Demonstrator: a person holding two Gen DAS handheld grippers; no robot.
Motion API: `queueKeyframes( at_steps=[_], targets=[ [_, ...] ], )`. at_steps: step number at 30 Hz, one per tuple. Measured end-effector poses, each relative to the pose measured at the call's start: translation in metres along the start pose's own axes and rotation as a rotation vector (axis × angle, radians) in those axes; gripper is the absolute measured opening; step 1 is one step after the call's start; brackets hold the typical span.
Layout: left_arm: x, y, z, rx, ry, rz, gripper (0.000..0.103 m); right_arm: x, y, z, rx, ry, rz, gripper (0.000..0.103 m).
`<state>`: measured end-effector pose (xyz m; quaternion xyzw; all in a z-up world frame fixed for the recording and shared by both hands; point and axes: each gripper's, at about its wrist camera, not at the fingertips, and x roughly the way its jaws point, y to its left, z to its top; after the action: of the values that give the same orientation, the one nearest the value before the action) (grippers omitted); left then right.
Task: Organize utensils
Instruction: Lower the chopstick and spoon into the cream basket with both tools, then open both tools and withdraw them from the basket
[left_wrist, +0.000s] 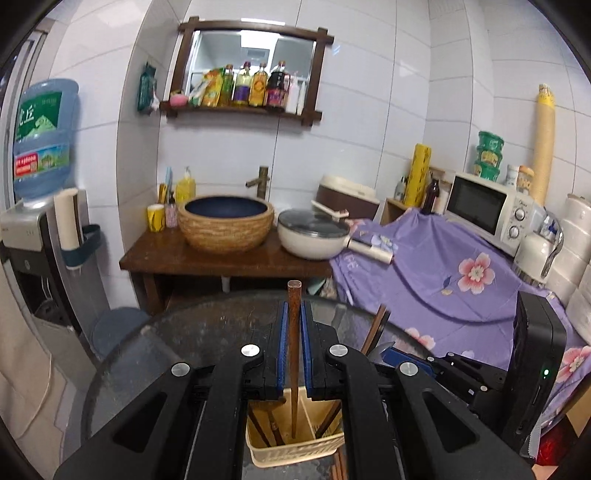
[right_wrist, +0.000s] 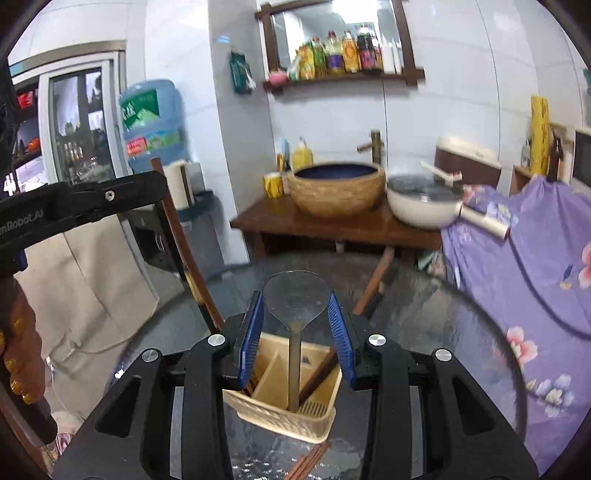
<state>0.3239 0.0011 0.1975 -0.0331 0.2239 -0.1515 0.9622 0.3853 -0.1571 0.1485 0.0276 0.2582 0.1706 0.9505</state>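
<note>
Left gripper (left_wrist: 294, 325): jaws clamped on a brown chopstick (left_wrist: 294, 354), held upright, lower end inside the beige utensil basket (left_wrist: 295, 452); right gripper (right_wrist: 295, 332): jaws closed partway on a clear spoon (right_wrist: 295, 295), handle reaching down into the same basket; basket set on the round glass table (left_wrist: 184, 332); more chopsticks seen in its compartments.

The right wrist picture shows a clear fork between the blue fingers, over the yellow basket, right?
Not a fork. In the right wrist view it is a clear spoon between the blue fingers, over the yellow basket.
</note>
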Motion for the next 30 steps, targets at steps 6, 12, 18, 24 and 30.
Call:
queueKeyframes(
  at_steps=[6,12,18,24,30],
  targets=[
    [0.019,0.004,-0.029,0.015,0.056,0.02,0.007,0.018,-0.005,-0.024,0.005,0.044,-0.003,0.037],
    [0.032,0.009,-0.045,0.008,0.095,0.024,0.007,0.026,-0.006,-0.04,0.007,0.071,-0.014,0.037],
    [0.032,0.01,-0.052,0.021,0.093,0.024,0.013,0.03,-0.008,-0.047,0.008,0.072,-0.022,0.038],
    [0.008,0.008,-0.06,0.029,0.027,0.036,0.061,0.015,-0.009,-0.051,0.003,0.036,-0.007,0.054],
    [-0.017,0.015,-0.095,0.0,0.029,0.039,0.079,-0.023,-0.007,-0.065,-0.043,-0.019,-0.051,0.056]
  ],
)
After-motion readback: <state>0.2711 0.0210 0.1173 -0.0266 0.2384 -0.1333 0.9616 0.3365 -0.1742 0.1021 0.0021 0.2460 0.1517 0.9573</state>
